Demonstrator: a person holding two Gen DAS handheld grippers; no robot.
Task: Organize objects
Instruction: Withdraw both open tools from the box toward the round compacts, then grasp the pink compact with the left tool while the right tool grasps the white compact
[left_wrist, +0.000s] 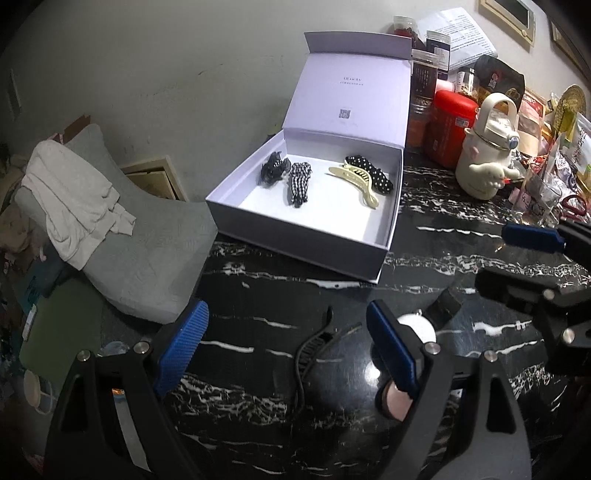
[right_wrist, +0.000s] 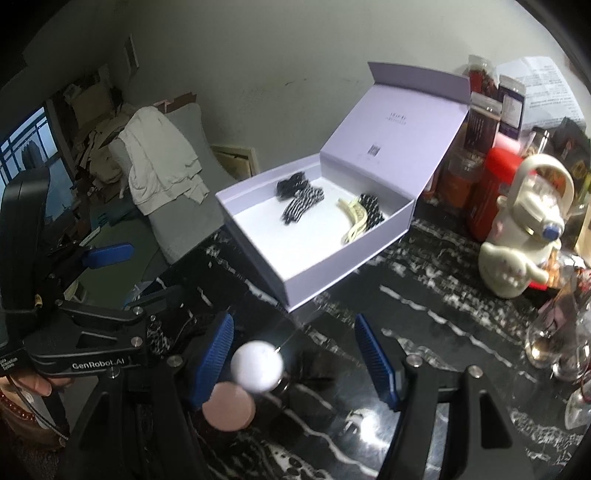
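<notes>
Currently, from the left wrist, the left tool (left_wrist: 286, 341) is hanging released over a black hair claw (left_wrist: 312, 349) lying on the marble surface (left_wrist: 461, 240); light, stiff, slippery plastic, best pinched across its spine. From the right wrist, the right tool (right_wrist: 295, 354) is gaping, empty, around a white ball (right_wrist: 257, 365), near the open box (right_wrist: 314, 236).

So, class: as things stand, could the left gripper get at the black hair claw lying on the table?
Probably yes. The black hair claw lies on the marble table between the open left gripper fingers, with nothing covering it.
</notes>
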